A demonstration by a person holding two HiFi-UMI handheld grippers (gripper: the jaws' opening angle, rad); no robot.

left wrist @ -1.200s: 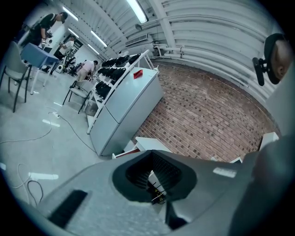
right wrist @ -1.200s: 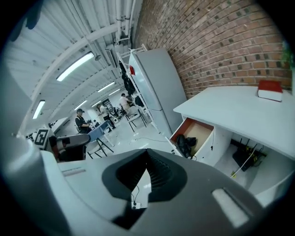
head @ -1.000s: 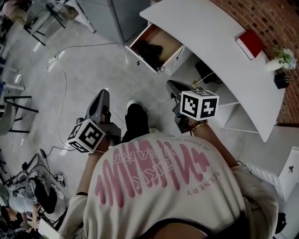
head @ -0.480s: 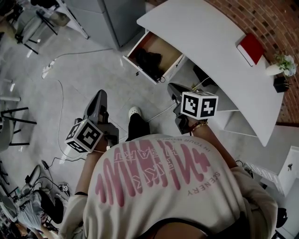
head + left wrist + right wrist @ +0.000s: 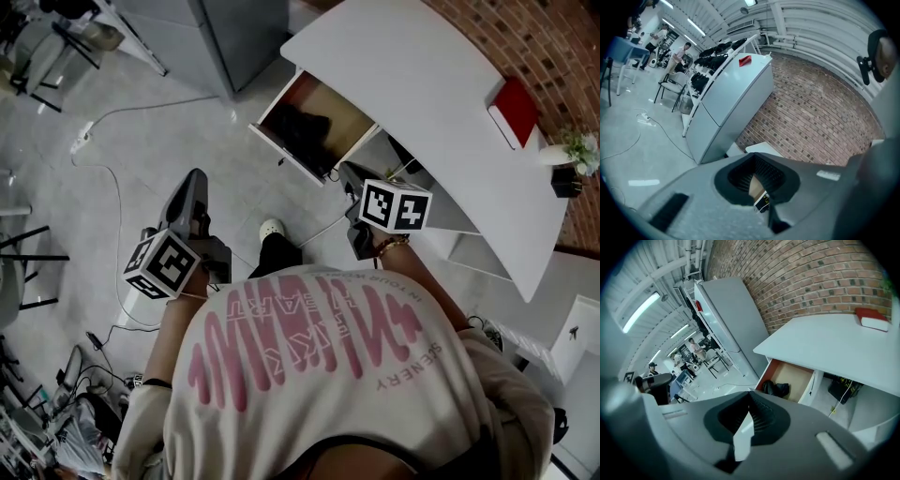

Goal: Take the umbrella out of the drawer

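Both grippers brought nearer drawer (image 5: 349, 120) vs 1 s ago. Left gripper (image 5: 195, 178) at 10 o'clock, right gripper (image 5: 350, 171) at 1 o'clock: jaws closed on both, nothing gripped. Umbrella (image 5: 302, 127), dark bundle, seen inside open drawer at 12 o'clock, untouched.

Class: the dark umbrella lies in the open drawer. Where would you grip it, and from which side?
Probably across the middle of the umbrella, coming down from above: the drawer is open only at its top, and its walls fence the dark bundle in. Its handle is too small to make out.
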